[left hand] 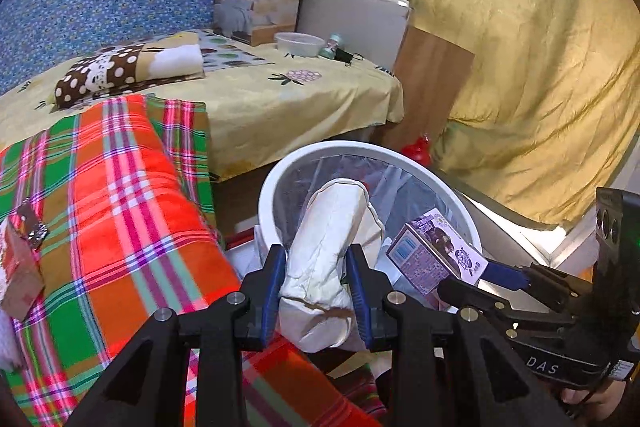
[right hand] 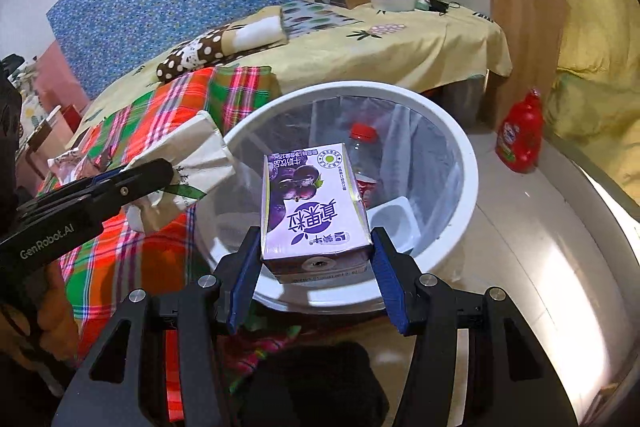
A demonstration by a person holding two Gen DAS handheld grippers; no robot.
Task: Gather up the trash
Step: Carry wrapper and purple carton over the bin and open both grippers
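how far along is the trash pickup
Done: a clear plastic bottle with red cap already lies in the white lined bin. In hand: left gripper holds a crumpled white paper bag, right gripper a purple drink carton, both over the bin. Left: wrappers on the plaid blanket.

Bin (right hand: 460, 147) bottom — mostly hidden; wrapper (left hand: 18, 267) cut off, perhaps cardboard.

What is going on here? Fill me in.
A person is collecting trash with a handheld gripper in each hand. The left gripper is shut on a crumpled white paper bag, and the right gripper is shut on a purple drink carton. Both items are held at the white trash bin beside the bed, the carton over its opening. The lined bin already holds a plastic bottle and a white tray. Nothing has been dropped yet.
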